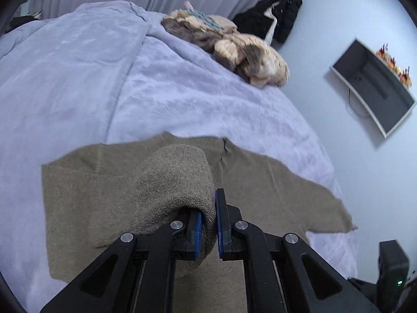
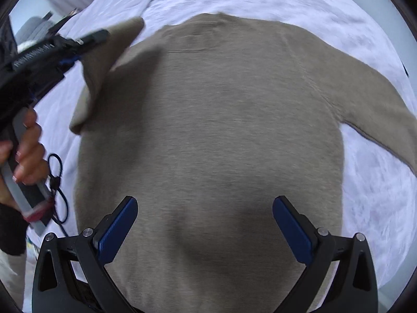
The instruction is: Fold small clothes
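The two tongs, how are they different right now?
The left tongs are squeezed shut on a sleeve of the brown sweater; the right tongs stand wide open and hold nothing. The left tongs lift that sleeve off the blanket; the right tongs hang above the sweater's flat body. Both have blue pads and black frames.

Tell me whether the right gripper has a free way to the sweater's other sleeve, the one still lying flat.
Probably yes. The right gripper hangs open over the sweater, holding nothing, and the flat sleeve lies uncovered on the blanket. The left gripper pinches the opposite sleeve, away from it.
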A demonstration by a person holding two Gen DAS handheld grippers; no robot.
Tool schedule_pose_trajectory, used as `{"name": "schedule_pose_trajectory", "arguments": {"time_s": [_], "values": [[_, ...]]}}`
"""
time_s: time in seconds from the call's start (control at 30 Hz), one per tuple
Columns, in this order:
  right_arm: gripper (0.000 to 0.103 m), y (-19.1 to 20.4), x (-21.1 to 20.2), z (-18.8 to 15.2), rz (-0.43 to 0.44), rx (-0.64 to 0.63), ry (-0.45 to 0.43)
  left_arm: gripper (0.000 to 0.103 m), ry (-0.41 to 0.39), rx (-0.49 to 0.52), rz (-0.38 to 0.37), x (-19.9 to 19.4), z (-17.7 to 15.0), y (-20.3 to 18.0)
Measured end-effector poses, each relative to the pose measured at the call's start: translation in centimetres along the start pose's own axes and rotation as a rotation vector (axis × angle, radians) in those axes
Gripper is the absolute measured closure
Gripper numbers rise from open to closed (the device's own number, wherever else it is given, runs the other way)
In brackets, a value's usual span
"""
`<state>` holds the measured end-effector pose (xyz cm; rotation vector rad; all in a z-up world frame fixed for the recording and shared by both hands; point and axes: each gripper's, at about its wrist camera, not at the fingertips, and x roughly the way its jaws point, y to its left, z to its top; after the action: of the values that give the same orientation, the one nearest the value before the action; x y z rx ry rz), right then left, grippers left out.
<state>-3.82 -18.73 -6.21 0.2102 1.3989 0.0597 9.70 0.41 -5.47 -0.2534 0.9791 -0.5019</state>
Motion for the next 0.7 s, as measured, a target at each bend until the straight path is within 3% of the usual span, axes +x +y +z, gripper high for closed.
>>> {"name": "schedule_pose_trajectory", "arguments": {"time_s": [0.07,0.13,0.17,0.2,0.33,0.4,0.53,0.6,0.7], "values": [[0.000,-1.9,0.2,-0.1,-0.008,0.047,0.006,0.092,0.065,0.027,0.044,2.8,-1.1,-1.0],[0.000,-3.4,0.3,-0.4,-0.014,0.082,0.011,0.070,0.128,0.044,0.088,4.5,-2.8,-1.3],[0.000,-4.0,0.4,-0.5,-0.020,0.095,0.014,0.047,0.144,0.046,0.110,5.0,-3.4,-1.1],[0.000,-4.5,0.5,-0.5,-0.025,0.105,0.017,0.040,0.139,0.050,0.128,5.1,-3.7,-1.2],[0.000,-4.6,0.7,0.1,-0.047,0.094,0.011,0.040,0.123,0.082,0.127,2.3,-4.2,-1.1],[0.000,-3.7,0.6,1.0,-0.055,0.055,-0.006,0.040,0.079,0.079,0.133,0.1,-3.4,-0.1],[0.000,1.3,0.0,4.3,-0.085,-0.136,-0.112,0.040,-0.007,-0.020,0.254,-4.5,-2.0,5.3],[0.000,4.8,0.5,6.1,-0.113,-0.266,-0.161,0.040,0.012,-0.095,0.326,-5.2,-2.0,8.8],[0.000,10.5,2.8,8.3,-0.204,-0.488,-0.216,0.040,0.123,-0.217,0.396,-4.0,-2.7,14.4]]}}
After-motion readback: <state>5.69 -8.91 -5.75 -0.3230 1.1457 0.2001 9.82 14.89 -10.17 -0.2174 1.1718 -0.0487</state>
